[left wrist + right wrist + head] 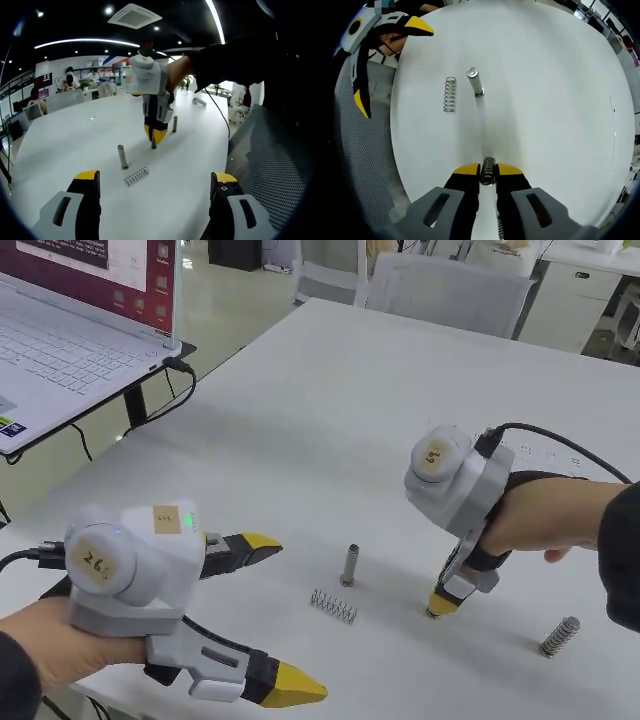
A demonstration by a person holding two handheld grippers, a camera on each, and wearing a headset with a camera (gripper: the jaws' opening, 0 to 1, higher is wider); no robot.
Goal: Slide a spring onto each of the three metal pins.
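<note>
On the white table (pixel 330 420) a bare metal pin (pixel 349 565) stands upright, with a loose spring (pixel 333 606) lying flat just in front of it. My right gripper (pixel 440 606) points straight down at the table, shut on a spring (pixel 488 171) held upright between its yellow tips. To its right a pin wearing a spring (pixel 561 636) leans on the table. My left gripper (pixel 282 615) hovers open at the near left, aimed at the bare pin (pixel 122 156) and the loose spring (pixel 136 175), holding nothing.
An open laptop (pixel 60 340) sits on a stand at the far left, with a black cable (pixel 175 385) hanging beside the table's edge. A mesh chair (pixel 440 290) stands behind the far side of the table.
</note>
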